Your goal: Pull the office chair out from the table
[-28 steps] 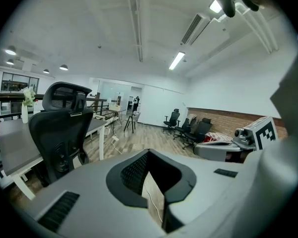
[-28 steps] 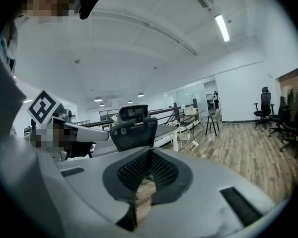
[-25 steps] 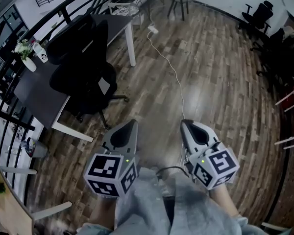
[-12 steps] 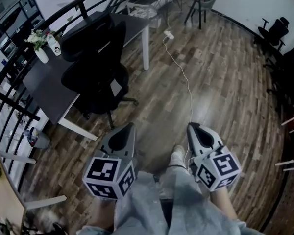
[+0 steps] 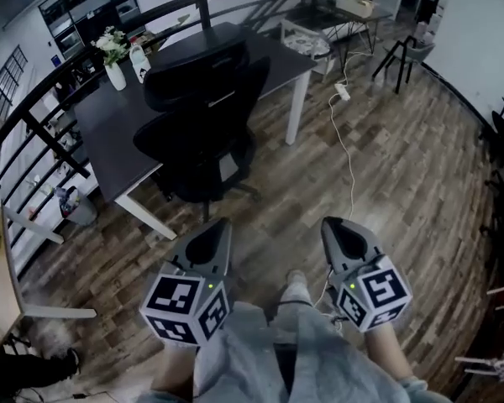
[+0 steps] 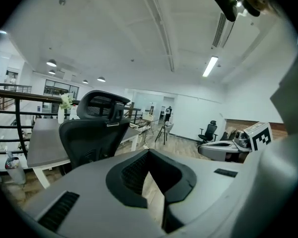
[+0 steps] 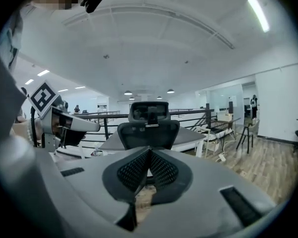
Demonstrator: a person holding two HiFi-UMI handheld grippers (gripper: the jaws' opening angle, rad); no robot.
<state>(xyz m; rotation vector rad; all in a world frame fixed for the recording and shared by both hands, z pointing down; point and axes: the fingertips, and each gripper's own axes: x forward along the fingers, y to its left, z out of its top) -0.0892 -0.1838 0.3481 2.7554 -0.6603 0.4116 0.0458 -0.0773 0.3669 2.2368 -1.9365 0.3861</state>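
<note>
We see a dark-topped table on white legs, standing on a wood-plank floor. At its far left corner stand a white vase of flowers and, just beside it, a white bottle. The black office chair stands on the floor, its seat tucked under the table's near edge. A white cable trails over the planks from a power strip near the table's right leg.
</note>
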